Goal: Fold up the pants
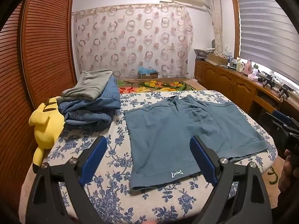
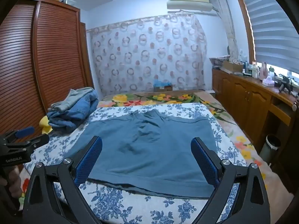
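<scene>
Teal-blue shorts (image 1: 179, 130) lie spread flat on the floral bedsheet (image 1: 119, 192), waistband far, both leg hems toward me, a small white logo on the left leg hem. They also show in the right wrist view (image 2: 149, 145). My left gripper (image 1: 148, 141) is open and empty, hovering above the left leg hem. My right gripper (image 2: 146, 142) is open and empty, hovering above the right leg hem. Each gripper shows at the edge of the other's view: the right one (image 1: 286, 128), the left one (image 2: 24, 136).
A pile of jeans with a grey garment on top (image 1: 91, 102) sits at the bed's far left, beside a yellow plush toy (image 1: 46, 127). A louvred wooden wardrobe (image 1: 43, 52) stands on the left. Wooden cabinets (image 1: 233, 82) with bottles line the right wall. A bin (image 2: 271, 145) stands by the bed.
</scene>
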Demonstrator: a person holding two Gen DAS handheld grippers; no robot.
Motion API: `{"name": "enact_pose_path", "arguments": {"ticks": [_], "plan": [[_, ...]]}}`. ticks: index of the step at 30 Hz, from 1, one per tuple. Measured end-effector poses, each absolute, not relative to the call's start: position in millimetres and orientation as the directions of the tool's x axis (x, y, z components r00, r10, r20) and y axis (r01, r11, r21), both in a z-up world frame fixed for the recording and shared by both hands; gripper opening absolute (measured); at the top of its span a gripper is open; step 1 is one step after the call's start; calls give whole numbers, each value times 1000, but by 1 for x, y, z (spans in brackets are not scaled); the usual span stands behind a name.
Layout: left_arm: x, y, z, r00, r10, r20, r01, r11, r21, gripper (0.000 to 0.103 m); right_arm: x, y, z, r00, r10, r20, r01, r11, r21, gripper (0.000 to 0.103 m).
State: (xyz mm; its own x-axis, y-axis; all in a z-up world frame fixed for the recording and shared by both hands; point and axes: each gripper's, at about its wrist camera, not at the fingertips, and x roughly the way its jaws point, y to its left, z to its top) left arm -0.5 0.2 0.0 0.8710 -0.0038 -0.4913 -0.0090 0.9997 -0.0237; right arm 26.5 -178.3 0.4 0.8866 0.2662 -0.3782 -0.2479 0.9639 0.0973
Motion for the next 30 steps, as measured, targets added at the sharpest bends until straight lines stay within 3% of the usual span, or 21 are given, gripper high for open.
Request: {"name": "enact_pose_path", "arguments": {"ticks": [30], "plan": [[-2, 3, 6, 872, 4, -490, -9, 1000, -8, 91, 26, -179, 1, 891, 266, -369, -248, 964, 95, 98]]}}
